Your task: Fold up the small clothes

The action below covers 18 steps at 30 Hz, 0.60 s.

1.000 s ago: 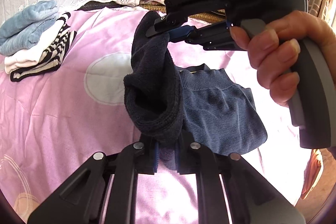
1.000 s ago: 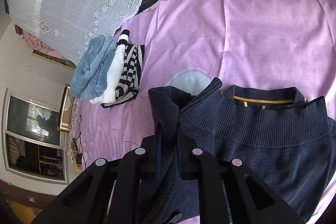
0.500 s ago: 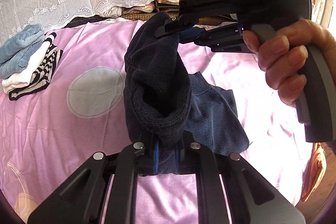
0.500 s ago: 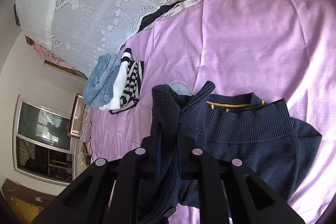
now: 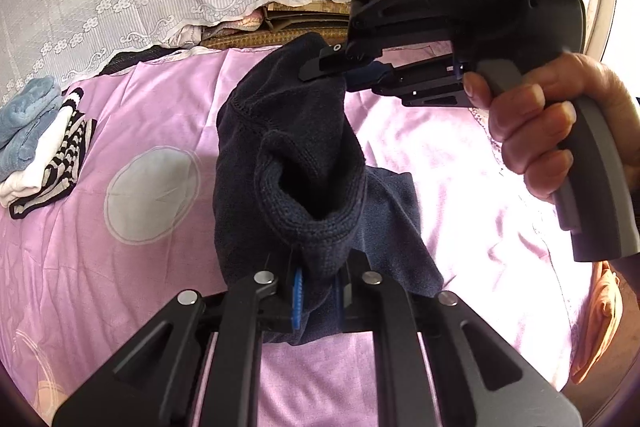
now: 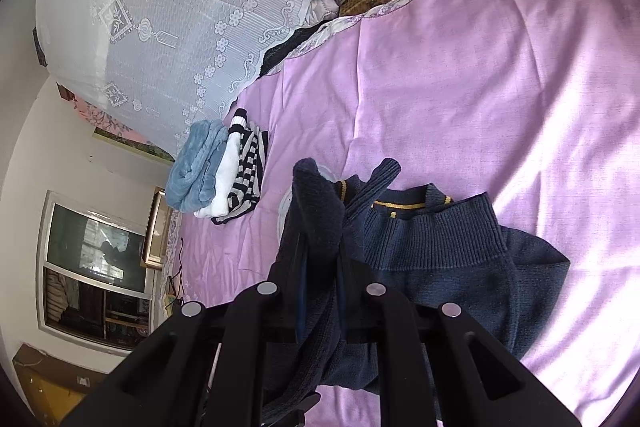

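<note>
A: Left to right, left wrist view. Stack [image 5: 38,143] of folded clothes sat at the left edge of the pink sheet [image 5: 160,115]: blue on top, white, then striped.

B: Noted. Sweater?

A: Navy sweater [image 5: 288,163] was mid-frame, one part lifted off the sheet and strung between both tools, the rest lying on the sheet behind it.

B: Left gripper [image 5: 318,293]?

A: Clamped on the ribbed edge, knit bunched between the pads.

B: Right gripper [image 5: 344,69]?

A: Held by a hand [image 5: 548,131] at the right, jaws pinched on the upper fold.

B: Right wrist view?

A: Stack [image 6: 218,171] at left. Right gripper [image 6: 320,287] closed on dark knit; the sweater [image 6: 440,251] body with a yellow-striped collar lay on the sheet [image 6: 480,87] to its right.
</note>
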### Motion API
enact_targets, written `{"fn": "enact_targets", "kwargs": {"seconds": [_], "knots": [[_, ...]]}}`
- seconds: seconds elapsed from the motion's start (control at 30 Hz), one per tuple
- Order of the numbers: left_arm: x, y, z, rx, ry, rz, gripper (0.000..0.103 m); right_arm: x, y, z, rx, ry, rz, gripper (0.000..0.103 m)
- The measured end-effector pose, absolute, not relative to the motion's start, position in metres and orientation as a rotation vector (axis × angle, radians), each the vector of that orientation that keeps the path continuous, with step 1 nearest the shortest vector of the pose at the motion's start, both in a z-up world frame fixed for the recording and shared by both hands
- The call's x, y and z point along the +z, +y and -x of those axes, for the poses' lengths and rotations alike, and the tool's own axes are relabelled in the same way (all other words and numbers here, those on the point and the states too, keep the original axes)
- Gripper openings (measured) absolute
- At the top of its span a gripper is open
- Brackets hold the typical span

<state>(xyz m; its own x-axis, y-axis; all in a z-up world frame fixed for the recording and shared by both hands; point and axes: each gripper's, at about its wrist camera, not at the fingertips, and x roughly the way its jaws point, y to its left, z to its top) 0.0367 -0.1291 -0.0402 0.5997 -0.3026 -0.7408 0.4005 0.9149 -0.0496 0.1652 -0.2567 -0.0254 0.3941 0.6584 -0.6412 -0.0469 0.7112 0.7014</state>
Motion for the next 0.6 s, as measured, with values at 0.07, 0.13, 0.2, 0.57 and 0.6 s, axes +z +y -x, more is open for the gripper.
{"fn": "enact_targets", "kwargs": {"seconds": [0.07, 0.13, 0.2, 0.57, 0.6], "knots": [[-0.04, -0.135, -0.037, -0.424, 0.835, -0.136, 0.01, -0.027, -0.266, -0.163, 0.488, 1.079, -0.669, 0.013], [-0.041, -0.14, -0.038, -0.441, 0.839, -0.142, 0.01, -0.028, -0.275, -0.162, 0.482, 1.076, -0.679, 0.012], [-0.042, -0.146, -0.039, -0.456, 0.843, -0.149, 0.01, -0.031, -0.285, -0.16, 0.474, 1.076, -0.689, 0.013], [-0.062, -0.185, -0.031, -0.524, 0.873, -0.244, 0.01, -0.066, -0.338, -0.14, 0.416, 1.082, -0.777, 0.013], [-0.065, -0.188, -0.029, -0.53, 0.877, -0.26, 0.01, -0.072, -0.343, -0.136, 0.406, 1.086, -0.79, 0.013]]}}
